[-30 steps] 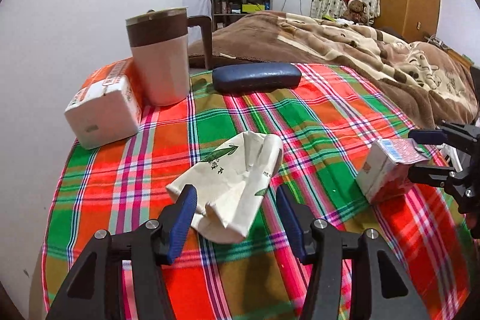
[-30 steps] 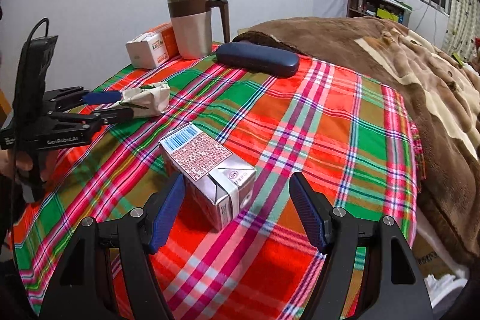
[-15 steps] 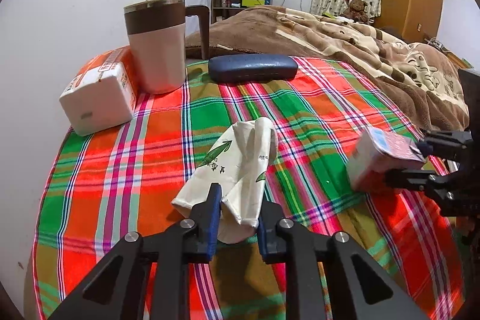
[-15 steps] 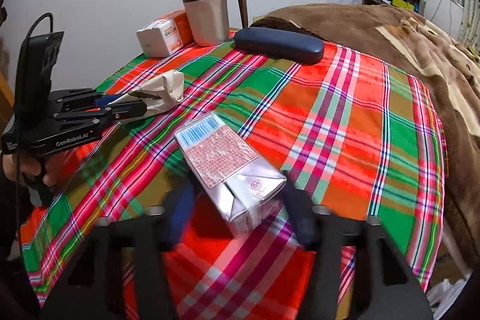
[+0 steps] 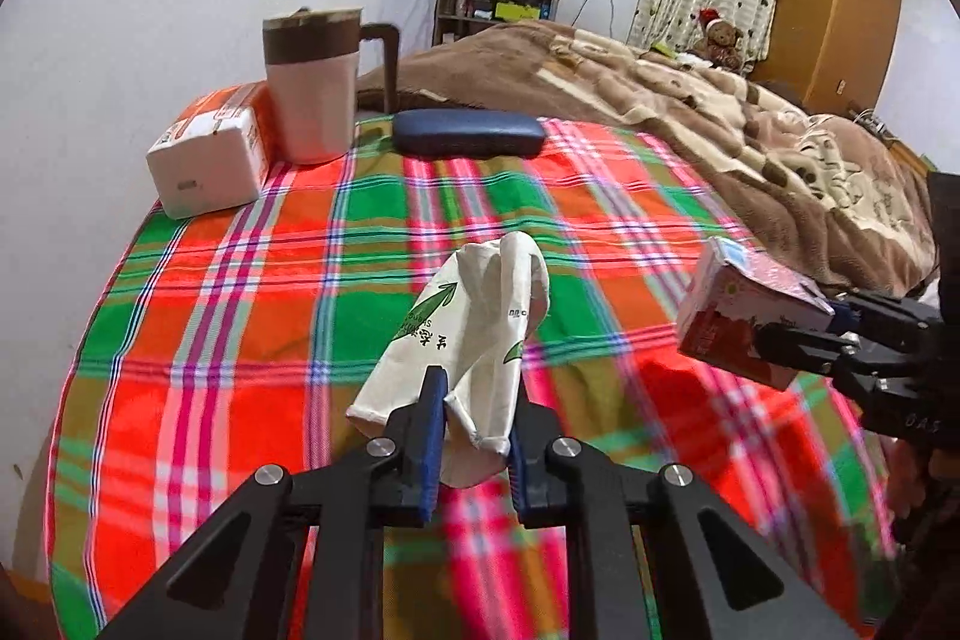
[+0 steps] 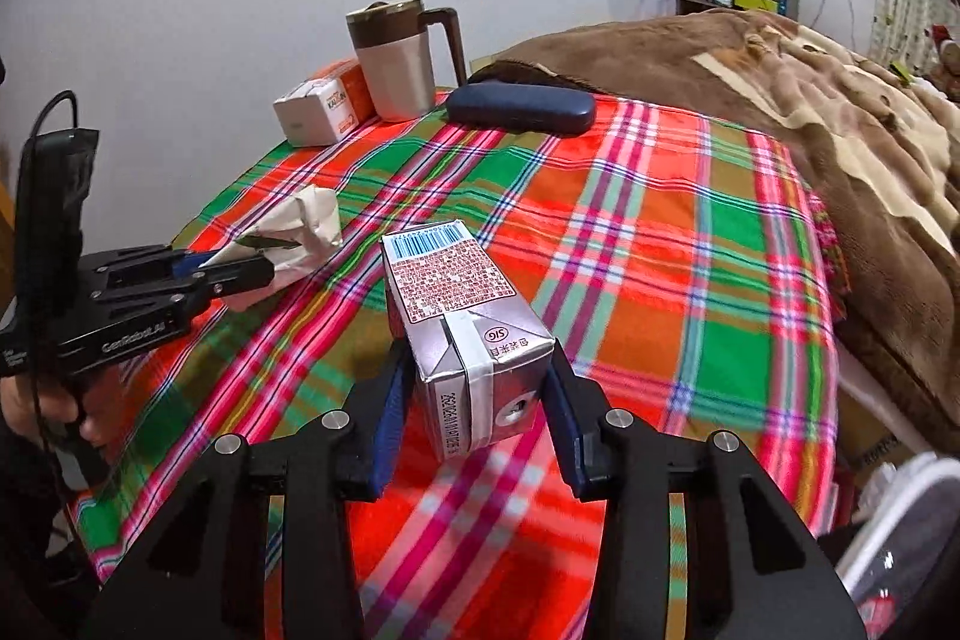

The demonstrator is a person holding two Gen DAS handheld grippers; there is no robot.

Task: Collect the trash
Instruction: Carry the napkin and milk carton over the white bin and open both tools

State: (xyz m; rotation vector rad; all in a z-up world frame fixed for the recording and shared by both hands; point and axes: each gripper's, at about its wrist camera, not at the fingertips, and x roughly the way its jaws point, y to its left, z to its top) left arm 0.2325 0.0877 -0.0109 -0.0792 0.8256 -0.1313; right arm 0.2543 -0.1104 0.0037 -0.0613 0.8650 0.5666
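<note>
Over the plaid cloth (image 5: 252,292), left wrist view: your left gripper (image 5: 474,436) had just closed, pinching the crumpled paper wrapper (image 5: 474,328), lifted. Right wrist view: your right gripper (image 6: 474,400) had just closed onto the milk carton (image 6: 462,316), raised above the cloth.

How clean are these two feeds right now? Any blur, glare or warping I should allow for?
Left wrist view: the plaid cloth smears near the tool, while the crumpled paper cup stays sharp. Right wrist view: the cloth blurs below the milk carton, whose barcode reads clearly. Both views: fisheye bowing, dark corners, even indoor light, no strong glare.
</note>
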